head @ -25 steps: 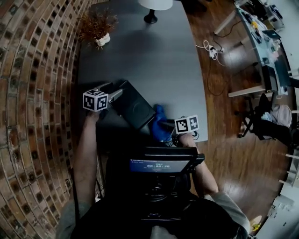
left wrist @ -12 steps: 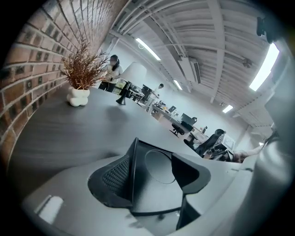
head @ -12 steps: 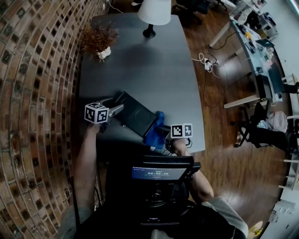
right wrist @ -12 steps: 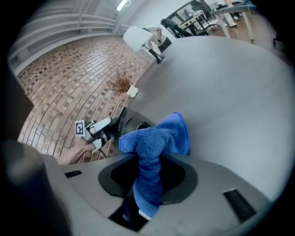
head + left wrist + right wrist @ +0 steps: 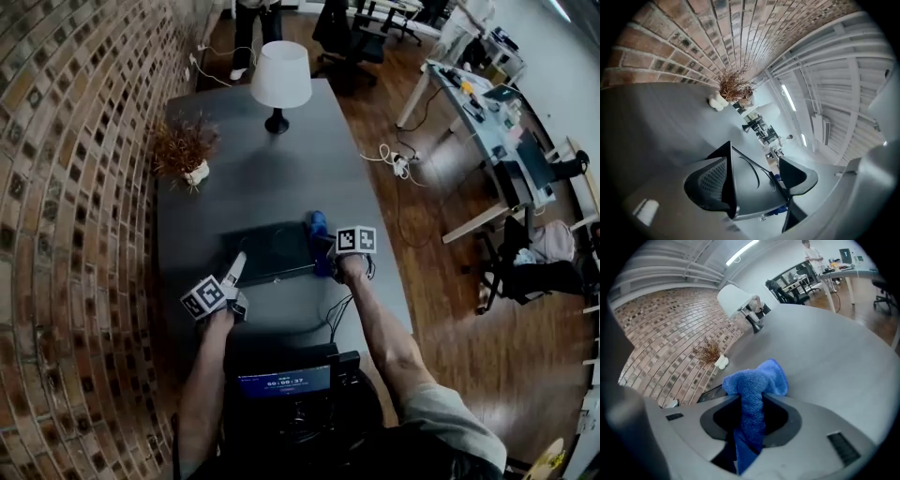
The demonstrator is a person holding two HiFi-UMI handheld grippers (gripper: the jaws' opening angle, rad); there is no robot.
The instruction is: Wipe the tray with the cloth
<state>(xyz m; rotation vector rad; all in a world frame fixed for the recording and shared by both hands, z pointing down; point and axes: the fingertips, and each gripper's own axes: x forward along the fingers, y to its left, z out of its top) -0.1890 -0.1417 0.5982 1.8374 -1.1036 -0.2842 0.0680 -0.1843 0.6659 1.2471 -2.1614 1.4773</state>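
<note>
Your right gripper (image 5: 751, 411) is clenched on the blue cloth (image 5: 759, 380) and holds it at the right edge of the dark tray (image 5: 272, 251), which lies on the grey table (image 5: 281, 159). Your left gripper (image 5: 754, 154) has just been opening its jaws (they stand wide apart now). The near left corner of the tray is between them, and they do not squeeze it.

Head camera is looking steeply down on the table (image 5: 309, 178); both gripper cameras are skimming it, sharing the plant (image 5: 736, 88).
</note>
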